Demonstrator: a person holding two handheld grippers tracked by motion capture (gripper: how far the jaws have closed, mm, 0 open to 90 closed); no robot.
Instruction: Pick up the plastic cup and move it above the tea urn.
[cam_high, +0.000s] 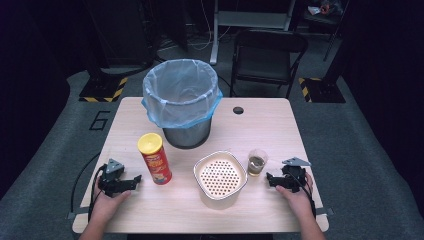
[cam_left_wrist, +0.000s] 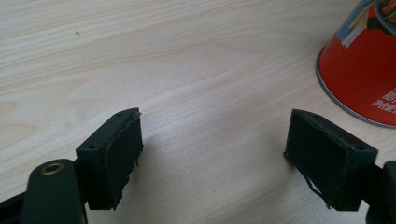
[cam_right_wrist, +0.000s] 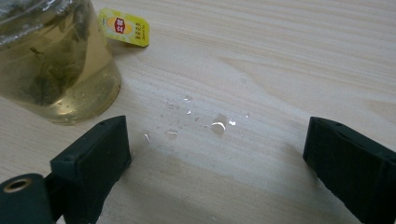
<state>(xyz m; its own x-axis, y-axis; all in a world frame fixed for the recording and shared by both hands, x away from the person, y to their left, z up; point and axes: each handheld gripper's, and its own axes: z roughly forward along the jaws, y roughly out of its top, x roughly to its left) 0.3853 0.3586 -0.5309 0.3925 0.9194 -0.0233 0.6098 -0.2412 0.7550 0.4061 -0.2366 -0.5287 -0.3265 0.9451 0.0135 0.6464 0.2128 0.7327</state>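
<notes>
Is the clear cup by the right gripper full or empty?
Partly full: the clear cup holds yellowish tea with a teabag inside; its yellow tag lies on the table.

Your left hand-held gripper and your right hand-held gripper are both black, and each one carries a grey three-cornered plate on top. A black cable trails from each. The jaws are square black blocks with small screw holes; near each left jaw sits a brass-coloured ring. Your forearms have no sleeves.

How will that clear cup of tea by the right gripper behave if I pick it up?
The clear cup looks thin-walled, so a hard squeeze may buckle it. It holds liquid and a tea bag, so tilting would likely spill. Droplets on the table suggest its wall may be slippery.
</notes>
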